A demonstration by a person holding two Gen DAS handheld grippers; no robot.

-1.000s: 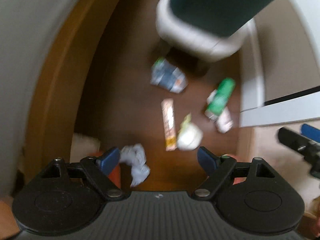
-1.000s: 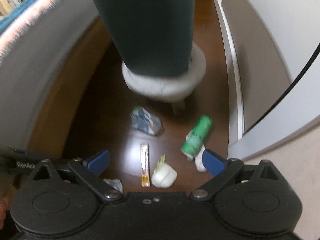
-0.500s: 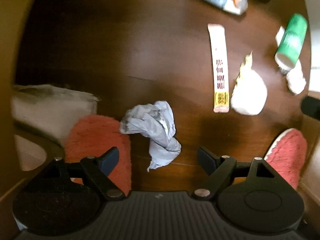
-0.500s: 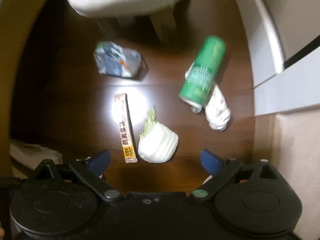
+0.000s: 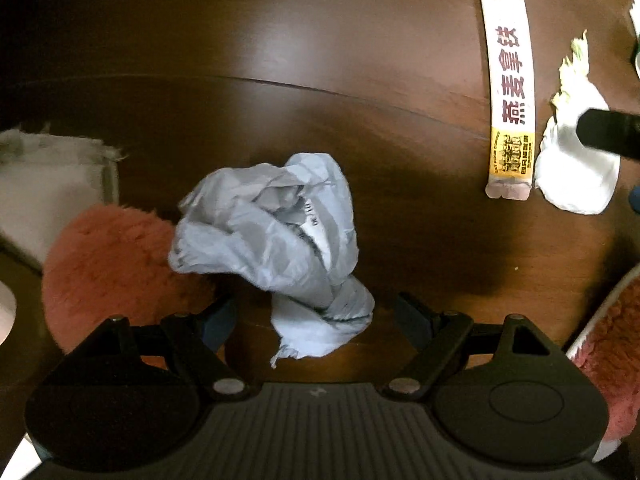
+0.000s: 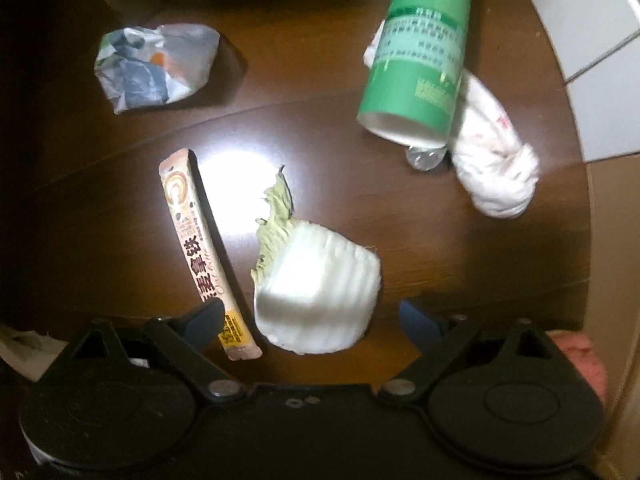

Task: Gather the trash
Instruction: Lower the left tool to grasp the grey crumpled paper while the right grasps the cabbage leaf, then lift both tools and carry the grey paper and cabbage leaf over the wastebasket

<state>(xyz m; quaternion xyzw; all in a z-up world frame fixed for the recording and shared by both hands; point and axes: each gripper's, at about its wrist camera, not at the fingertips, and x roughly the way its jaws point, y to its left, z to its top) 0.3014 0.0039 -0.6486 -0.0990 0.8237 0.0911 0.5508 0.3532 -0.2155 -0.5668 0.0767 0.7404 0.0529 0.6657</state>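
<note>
Black and wide apart, the jaws of the left gripper (image 5: 314,322) stand over a dark wooden floor (image 5: 280,40), and they hold nothing. The lower end of a crumpled grey paper (image 5: 276,232) lies between the 2 blue fingertips, but the pads do not press it. Just to the left of this paper, touching it, is a red fluffy slipper (image 5: 108,268), and a second slipper (image 5: 612,356) of the same colour shows at the right edge. Further to the right lie a long sachet (image 5: 510,92) with printed characters and, just beside it, a white vegetable piece (image 5: 572,172).

In the right wrist view, the right gripper (image 6: 310,318) is also wide, its jaws closing a little, with nothing gripped. The white vegetable piece (image 6: 320,292), a cabbage stem with a pale green leaf edge, lies between the fingertips, and the left fingertip covers part of the sachet (image 6: 204,248). Farther away, a crumpled printed wrapper (image 6: 156,66) lies at the upper left. At the upper right, a green can (image 6: 420,52) lies on its side, touching a crumpled white tissue (image 6: 492,160).
</note>
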